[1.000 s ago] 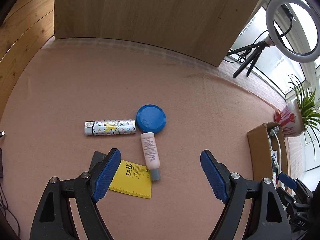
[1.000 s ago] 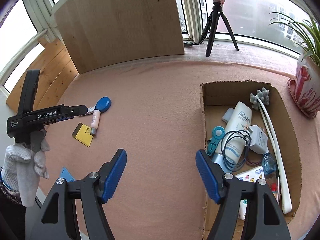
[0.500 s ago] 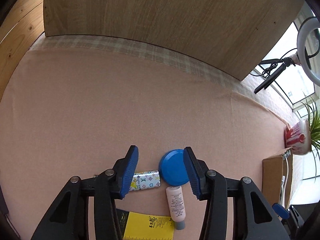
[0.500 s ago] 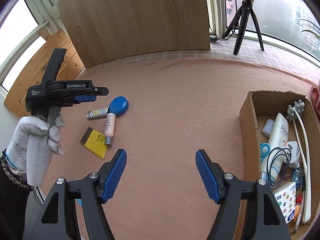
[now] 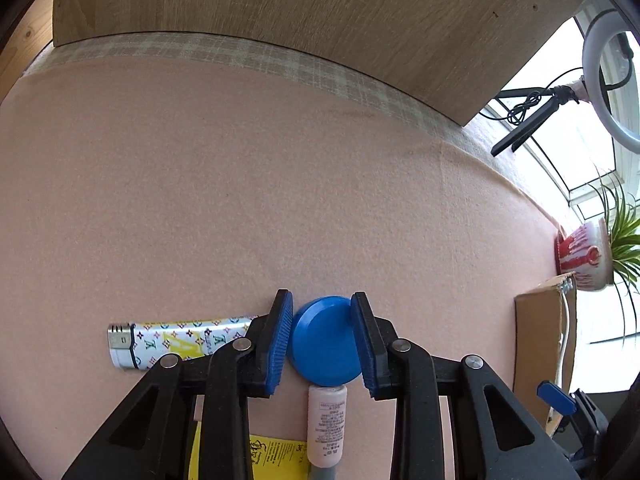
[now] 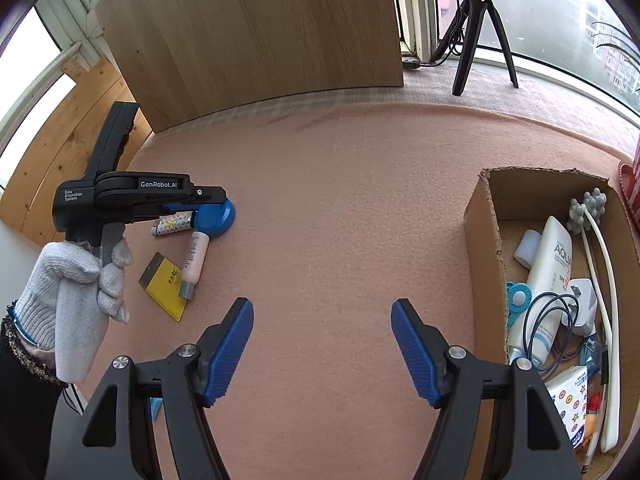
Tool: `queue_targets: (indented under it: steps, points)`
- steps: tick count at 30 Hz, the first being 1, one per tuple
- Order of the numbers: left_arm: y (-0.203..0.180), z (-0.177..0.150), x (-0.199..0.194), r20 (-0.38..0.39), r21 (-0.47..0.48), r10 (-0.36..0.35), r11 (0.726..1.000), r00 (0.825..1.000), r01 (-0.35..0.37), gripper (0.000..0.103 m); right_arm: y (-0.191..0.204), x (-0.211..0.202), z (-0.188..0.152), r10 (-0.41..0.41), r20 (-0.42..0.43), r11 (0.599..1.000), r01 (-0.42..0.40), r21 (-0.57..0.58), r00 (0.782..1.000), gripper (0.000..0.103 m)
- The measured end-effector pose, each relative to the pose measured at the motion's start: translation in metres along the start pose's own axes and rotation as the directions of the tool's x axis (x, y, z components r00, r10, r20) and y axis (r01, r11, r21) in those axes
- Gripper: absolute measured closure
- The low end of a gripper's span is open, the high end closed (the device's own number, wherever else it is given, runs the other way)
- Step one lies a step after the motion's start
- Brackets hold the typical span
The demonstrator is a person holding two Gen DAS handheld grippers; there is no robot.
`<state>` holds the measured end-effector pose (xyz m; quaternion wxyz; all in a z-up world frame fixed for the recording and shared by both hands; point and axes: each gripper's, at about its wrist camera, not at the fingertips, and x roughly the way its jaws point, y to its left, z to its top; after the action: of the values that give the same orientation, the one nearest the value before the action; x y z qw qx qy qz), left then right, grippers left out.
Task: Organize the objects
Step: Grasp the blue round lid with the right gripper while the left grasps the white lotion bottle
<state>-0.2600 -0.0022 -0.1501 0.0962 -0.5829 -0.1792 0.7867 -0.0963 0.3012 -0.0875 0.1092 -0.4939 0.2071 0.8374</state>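
A blue round lid (image 5: 326,344) lies on the pink felt table between the blue pads of my left gripper (image 5: 320,295), whose jaws are closing and touch its two sides. Beside it lie a patterned lighter (image 5: 180,338), a small pink bottle (image 5: 326,424) and a yellow card (image 5: 276,460). The right wrist view shows a gloved hand (image 6: 76,272) holding the left gripper (image 6: 212,204) down over the lid (image 6: 218,218). My right gripper (image 6: 322,305) hangs open over bare felt, with nothing between its fingers.
A cardboard box (image 6: 484,248) at the right holds a white AQUA tube (image 6: 550,264), a charger with cable (image 6: 580,308) and several small items. A wooden board (image 6: 260,32) stands at the back. A tripod (image 6: 480,32) and a plant pot (image 5: 584,256) are beyond.
The left gripper has moved forward and down over the blue lid, and its jaws have narrowed from wide open to touching it. The right gripper has drifted left, away from the box.
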Motion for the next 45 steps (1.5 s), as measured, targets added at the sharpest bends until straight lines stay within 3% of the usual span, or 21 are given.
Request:
queue_targets:
  steps: [8, 15, 21, 28, 31, 33, 34, 35, 40, 45]
  points:
    - [-0.015, -0.059, -0.006, 0.018, 0.013, -0.07, 0.998, 0.997, 0.069, 0.072, -0.004, 0.006, -0.002, 0.019, -0.01, 1.0, -0.019, 0.006, 1.0, 0.035]
    - [-0.043, -0.089, -0.004, 0.018, 0.08, -0.088, 0.993, 0.996, 0.087, 0.072, -0.009, 0.003, -0.005, 0.021, -0.006, 0.999, -0.021, 0.024, 1.0, 0.035]
    - [-0.078, -0.113, 0.003, -0.03, 0.188, -0.121, 0.974, 0.992, 0.125, 0.073, -0.019, -0.001, -0.016, 0.017, -0.006, 0.999, -0.017, 0.042, 1.0, 0.035]
    - [-0.1, -0.143, 0.002, -0.064, 0.237, -0.141, 0.959, 0.988, 0.152, 0.072, -0.034, -0.004, -0.028, 0.011, -0.013, 0.997, -0.01, 0.073, 1.0, 0.035]
    - [-0.094, -0.148, -0.01, -0.05, 0.227, -0.12, 0.965, 0.992, 0.128, 0.072, -0.039, -0.005, -0.03, 0.017, -0.018, 0.996, -0.016, 0.085, 1.0, 0.035]
    - [-0.088, -0.148, -0.026, -0.022, 0.23, -0.101, 0.968, 0.995, 0.104, 0.059, -0.039, -0.006, -0.03, 0.021, -0.017, 0.996, -0.02, 0.083, 1.0, 0.035]
    - [-0.083, -0.149, -0.035, -0.003, 0.225, -0.087, 0.971, 0.996, 0.086, 0.043, -0.038, -0.006, -0.03, 0.023, -0.015, 0.997, -0.022, 0.08, 1.0, 0.035]
    - [-0.078, -0.15, -0.043, 0.018, 0.216, -0.08, 0.974, 0.997, 0.074, 0.032, -0.037, -0.006, -0.031, 0.026, -0.013, 0.997, -0.025, 0.077, 1.0, 0.035]
    - [-0.04, -0.137, -0.066, 0.082, 0.09, -0.023, 0.996, 0.996, 0.016, 0.032, -0.024, 0.002, -0.032, 0.027, -0.031, 0.999, -0.025, 0.046, 0.999, 0.035]
    - [-0.011, -0.121, -0.058, 0.068, -0.037, -0.029, 0.999, 0.997, 0.032, 0.032, -0.007, 0.016, -0.036, 0.015, -0.062, 1.0, -0.015, -0.005, 0.998, 0.035]
